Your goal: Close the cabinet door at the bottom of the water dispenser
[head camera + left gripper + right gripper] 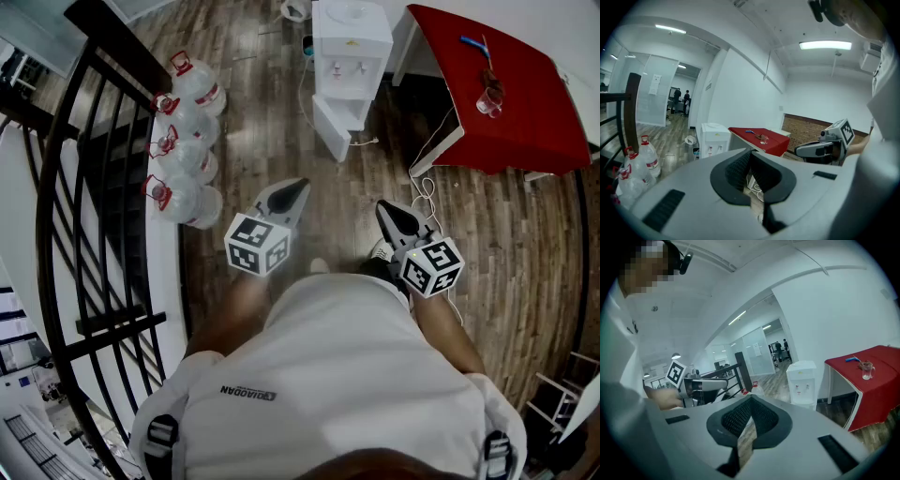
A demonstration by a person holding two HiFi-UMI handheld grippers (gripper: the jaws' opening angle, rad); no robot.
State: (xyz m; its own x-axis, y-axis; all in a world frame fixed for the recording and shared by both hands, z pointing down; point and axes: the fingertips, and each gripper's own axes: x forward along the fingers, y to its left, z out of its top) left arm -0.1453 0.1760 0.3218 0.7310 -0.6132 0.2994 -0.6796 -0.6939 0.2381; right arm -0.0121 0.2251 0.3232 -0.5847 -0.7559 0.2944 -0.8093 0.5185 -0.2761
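The open cabinet door [330, 129] at the foot of the water dispenser [349, 42] is located far ahead, well apart from both grippers, and is judged nearer the left gripper [300, 186] than the right gripper [382, 206], the fingers of each being pressed together on nothing.

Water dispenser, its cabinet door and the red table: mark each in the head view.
water dispenser [351, 26], head view, white top panel
cabinet door [330, 129], head view, middle of the swung-open white panel
red table [511, 84], head view, bare red top
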